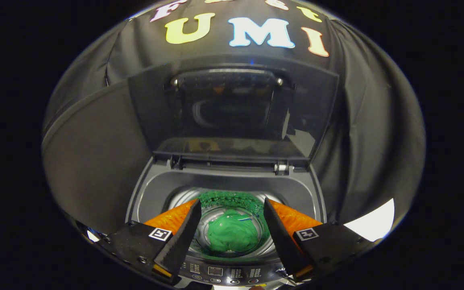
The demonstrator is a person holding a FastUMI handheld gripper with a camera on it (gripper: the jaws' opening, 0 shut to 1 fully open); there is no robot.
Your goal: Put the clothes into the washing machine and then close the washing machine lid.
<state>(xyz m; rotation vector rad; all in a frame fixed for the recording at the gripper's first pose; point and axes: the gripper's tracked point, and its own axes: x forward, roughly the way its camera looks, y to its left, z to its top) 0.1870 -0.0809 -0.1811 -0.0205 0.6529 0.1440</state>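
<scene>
Clothes [232, 233], a crumpled bright green bundle with a thin blue and white streak near its top, lie at the bottom of the washing machine [224, 189] drum, seen between the two fingers and below them. The drum's shiny metal wall picks up a green reflection around the bundle. The lid [232, 108] stands raised at the machine's back edge, its dark window glossy with reflections. A control panel [224, 274] with small buttons runs along the front edge, just under the fingers. The gripper [229, 209] hangs over the opening with its fingers spread wide apart, holding nothing.
</scene>
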